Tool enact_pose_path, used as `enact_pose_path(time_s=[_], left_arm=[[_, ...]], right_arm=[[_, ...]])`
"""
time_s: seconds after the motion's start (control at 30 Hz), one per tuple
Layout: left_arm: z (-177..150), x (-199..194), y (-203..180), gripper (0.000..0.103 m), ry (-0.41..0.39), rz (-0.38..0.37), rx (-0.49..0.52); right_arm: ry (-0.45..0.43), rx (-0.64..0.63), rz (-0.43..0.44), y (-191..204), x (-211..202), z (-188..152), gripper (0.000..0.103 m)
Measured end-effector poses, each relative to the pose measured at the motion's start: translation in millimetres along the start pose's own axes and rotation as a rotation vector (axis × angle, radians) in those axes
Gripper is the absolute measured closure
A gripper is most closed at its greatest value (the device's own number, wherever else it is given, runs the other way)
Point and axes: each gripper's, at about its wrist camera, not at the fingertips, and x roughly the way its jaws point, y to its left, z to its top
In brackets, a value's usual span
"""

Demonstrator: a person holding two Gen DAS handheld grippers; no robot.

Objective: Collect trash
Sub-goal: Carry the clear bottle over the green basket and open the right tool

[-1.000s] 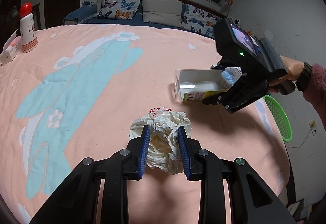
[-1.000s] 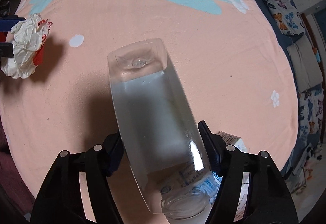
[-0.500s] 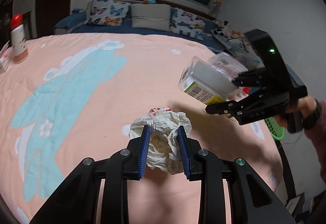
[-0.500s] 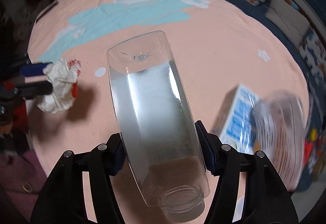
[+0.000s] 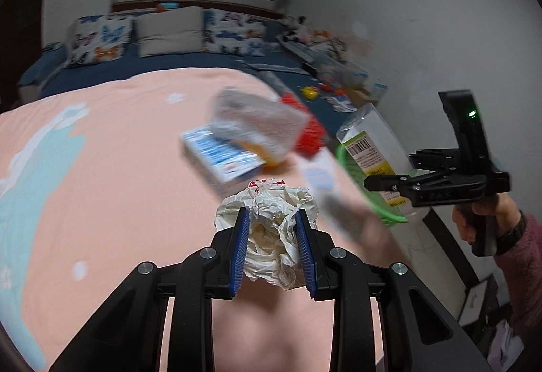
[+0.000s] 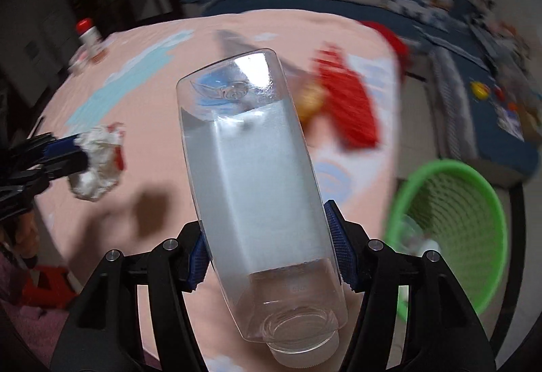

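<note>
Swinging rightward since the earlier frame, the right tongs (image 6: 267, 265) had carried the clear plastic bottle (image 6: 257, 189), clamped across its body, toward the green basket (image 6: 450, 230) at lower right, presumably for dropping. Left tongs (image 5: 272, 250) pinched crumpled paper (image 5: 271, 230) at centre, above the pink bed (image 5: 118, 175), likely bound for that basket.

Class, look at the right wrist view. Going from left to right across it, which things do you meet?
Left gripper holding the paper wad → clear bottle in the right gripper → red bag → green basket.
</note>
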Motion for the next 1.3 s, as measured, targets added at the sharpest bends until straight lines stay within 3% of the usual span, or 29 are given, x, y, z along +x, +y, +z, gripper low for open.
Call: enact_pose_path(time_s=[0.27,0.43,0.67,0.9,1.0,1.07,1.3], left_arm=[[36,49,-58,0.076,0.027,-0.056,0.07],[55,72,-82,0.076,0.045,-0.069,0.105],[72,102,-109,0.076,0.067,-0.081,0.16],[80,125,-129,0.076,0.096,-0.084,0.2],[79,132,-136,0.076,0.11,-0.093,0.217],[80,139,-143,0.076,0.116,-0.09,0.228],[79,154,-165,0.076,0.147,-0.118,0.266]], right_arm=[[0.0,0.31,-0.128,-150,1,-58,0.042],[0.064,0.418,-0.157,-201,38,-81,0.042],[0.141,0.488,-0.167,-220,85,-83,0.042],[0.191,0.491,-0.171,-224,103,-90,0.043],[0.181,0.482,-0.176,-225,103,-91,0.042],[0.166,0.481,-0.17,-229,101,-89,0.031],[0.093,0.454,-0.168,-228,66,-93,0.03]])
